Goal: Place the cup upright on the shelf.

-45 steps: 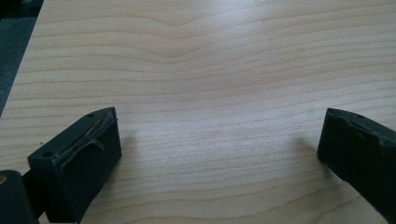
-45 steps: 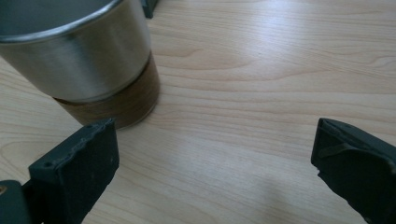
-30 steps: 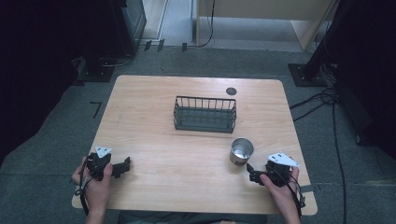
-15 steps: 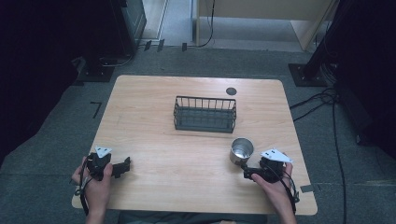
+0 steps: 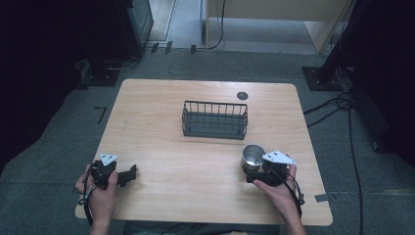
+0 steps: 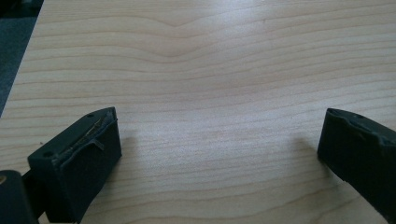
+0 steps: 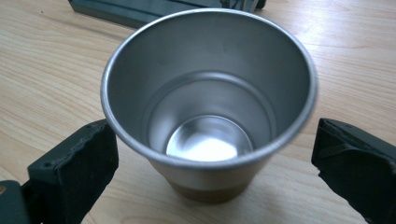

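Between the right tool's (image 7: 210, 154) jaws: empty steel cup (image 7: 210, 93).

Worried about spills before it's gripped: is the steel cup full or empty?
Empty. The right gripper view looks into the upright cup; its bare shiny bottom shows, no liquid.

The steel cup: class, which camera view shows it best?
The right gripper view: the steel cup stands upright, empty, between the open jaws. The high view shows it small beside the right gripper; the left gripper view faces bare table.
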A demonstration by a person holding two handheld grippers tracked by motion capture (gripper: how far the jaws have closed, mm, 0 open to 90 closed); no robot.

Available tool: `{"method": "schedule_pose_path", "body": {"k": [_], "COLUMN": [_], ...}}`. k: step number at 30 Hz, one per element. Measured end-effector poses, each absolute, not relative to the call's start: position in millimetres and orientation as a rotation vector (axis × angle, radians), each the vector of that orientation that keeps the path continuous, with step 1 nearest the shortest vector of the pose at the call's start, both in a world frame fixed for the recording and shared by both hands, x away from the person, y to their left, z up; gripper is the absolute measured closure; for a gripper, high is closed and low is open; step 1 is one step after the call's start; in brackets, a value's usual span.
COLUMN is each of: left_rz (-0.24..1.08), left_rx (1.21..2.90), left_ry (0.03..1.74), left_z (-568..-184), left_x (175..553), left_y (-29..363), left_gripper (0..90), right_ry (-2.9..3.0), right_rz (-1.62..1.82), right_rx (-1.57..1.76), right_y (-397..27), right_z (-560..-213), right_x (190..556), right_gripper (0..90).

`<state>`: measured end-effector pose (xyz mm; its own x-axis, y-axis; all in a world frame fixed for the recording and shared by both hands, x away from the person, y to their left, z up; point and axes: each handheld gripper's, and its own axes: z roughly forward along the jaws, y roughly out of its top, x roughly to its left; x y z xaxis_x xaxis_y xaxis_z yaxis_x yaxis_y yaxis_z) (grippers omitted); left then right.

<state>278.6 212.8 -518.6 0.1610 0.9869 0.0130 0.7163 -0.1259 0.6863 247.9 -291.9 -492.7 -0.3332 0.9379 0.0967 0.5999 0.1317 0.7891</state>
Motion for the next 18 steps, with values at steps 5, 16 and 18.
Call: {"method": "schedule_pose_path", "body": {"k": [5,16,18], "left_rz": [0.655,0.655,0.655], "left_rx": [1.904,1.905,1.905], "left_ry": [1.611,1.611,1.611], "left_z": [-518.6,-518.6,-518.6], "left_x": [278.6,278.6,278.6], "left_y": [212.7,212.8,212.7], "left_gripper": [0.0,0.0,0.0], "right_ry": [1.986,1.948,1.948], "right_rz": [1.068,1.040,1.032], "right_rx": [1.477,1.505,1.496], "right_y": [-284.3,-276.2,-275.3], "right_z": [-492.7,-492.9,-492.4], "right_x": [254.4,263.0,264.1], "right_gripper": [5.0,14.2,17.1]}}
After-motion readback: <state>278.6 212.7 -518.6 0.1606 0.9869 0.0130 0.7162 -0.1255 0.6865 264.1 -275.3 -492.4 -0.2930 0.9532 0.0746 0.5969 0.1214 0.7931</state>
